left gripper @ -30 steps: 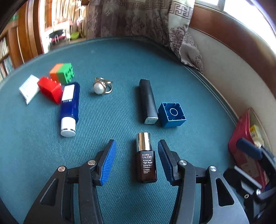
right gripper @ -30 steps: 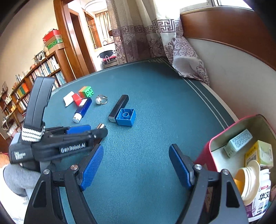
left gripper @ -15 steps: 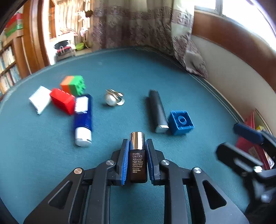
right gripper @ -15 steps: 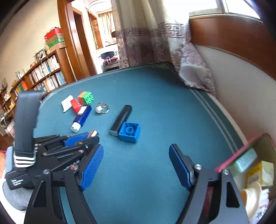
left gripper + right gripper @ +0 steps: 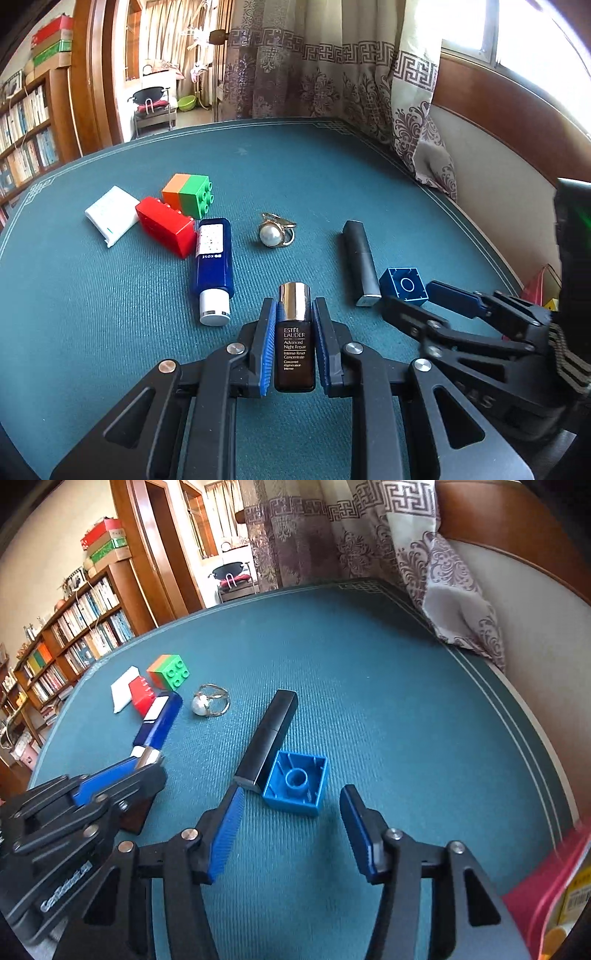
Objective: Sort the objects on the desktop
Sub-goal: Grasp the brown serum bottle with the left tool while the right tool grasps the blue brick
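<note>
- Your left gripper (image 5: 293, 347) is clamped on the small brown serum bottle (image 5: 294, 356); the blue pads press its flat sides below the shiny metal cap, just above the teal table (image 5: 110, 332).
- Judge that bottle as glass: stiff, smooth, heavy for its size, and breakable if dropped. The ribbed pads on the body give a surer hold than the slick cap would.
- Your right gripper (image 5: 291, 830) has nothing between its pads, and its jaws are closing. It hovers just short of the blue block (image 5: 295, 781), which lies hollow side up, touching the black lipstick tube (image 5: 269, 738).
- The block looks like hard, light plastic with square walls; take it across two opposite walls. Mind the tube alongside, since the left finger (image 5: 225, 834) may nudge it.
- Farther off on the table lie the pearl ring (image 5: 275, 233), the blue Kose bottle (image 5: 213, 266), the red block (image 5: 166, 225), the orange and green block (image 5: 188, 195) and a white packet (image 5: 110, 214).
- The red box (image 5: 546, 878) is cut off at the frame's edge, so its contents are hard to read.
- In the left wrist view the right gripper covers part of the blue block, and you cannot tell whether the serum bottle's base touches the cloth.
</note>
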Tool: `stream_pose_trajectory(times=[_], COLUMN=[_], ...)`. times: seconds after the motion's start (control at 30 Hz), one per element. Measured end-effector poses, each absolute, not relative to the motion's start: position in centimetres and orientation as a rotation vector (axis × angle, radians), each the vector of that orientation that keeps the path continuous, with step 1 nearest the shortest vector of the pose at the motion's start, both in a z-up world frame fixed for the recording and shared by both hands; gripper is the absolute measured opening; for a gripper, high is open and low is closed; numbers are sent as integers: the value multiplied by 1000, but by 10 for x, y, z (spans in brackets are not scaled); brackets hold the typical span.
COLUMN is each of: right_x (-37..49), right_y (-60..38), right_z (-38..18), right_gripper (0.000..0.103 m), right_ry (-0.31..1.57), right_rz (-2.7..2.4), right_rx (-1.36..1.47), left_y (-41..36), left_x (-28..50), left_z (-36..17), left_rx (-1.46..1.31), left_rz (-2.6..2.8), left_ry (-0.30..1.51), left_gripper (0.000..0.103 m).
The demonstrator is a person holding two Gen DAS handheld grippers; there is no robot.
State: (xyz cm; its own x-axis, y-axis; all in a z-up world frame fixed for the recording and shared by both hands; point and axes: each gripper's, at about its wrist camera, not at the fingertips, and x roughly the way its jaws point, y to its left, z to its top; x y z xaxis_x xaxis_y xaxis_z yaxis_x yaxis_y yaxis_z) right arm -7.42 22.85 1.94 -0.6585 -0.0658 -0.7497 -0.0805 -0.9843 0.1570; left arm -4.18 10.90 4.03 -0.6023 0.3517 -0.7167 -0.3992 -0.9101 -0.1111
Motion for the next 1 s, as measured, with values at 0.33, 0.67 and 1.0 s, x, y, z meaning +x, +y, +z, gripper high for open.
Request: stream_pose_trajectory(times=[0.33, 0.67, 1.0], right_x=[-82, -75, -41], right_y=[235, 235, 244], right_z=[12, 17, 47], right_gripper=[41, 36, 36], right_ry=[253, 261, 341], right_rz=[2811, 2823, 2857], right_rx=[-1273, -1248, -1140], left_y=[109, 112, 115], left_x=[-43, -40, -33], left_z=[38, 42, 48], left_rx=[-1106, -1091, -1060], left_rz=[2477, 2471, 2459], left_ry=[76, 77, 72], left_gripper=[21, 21, 21])
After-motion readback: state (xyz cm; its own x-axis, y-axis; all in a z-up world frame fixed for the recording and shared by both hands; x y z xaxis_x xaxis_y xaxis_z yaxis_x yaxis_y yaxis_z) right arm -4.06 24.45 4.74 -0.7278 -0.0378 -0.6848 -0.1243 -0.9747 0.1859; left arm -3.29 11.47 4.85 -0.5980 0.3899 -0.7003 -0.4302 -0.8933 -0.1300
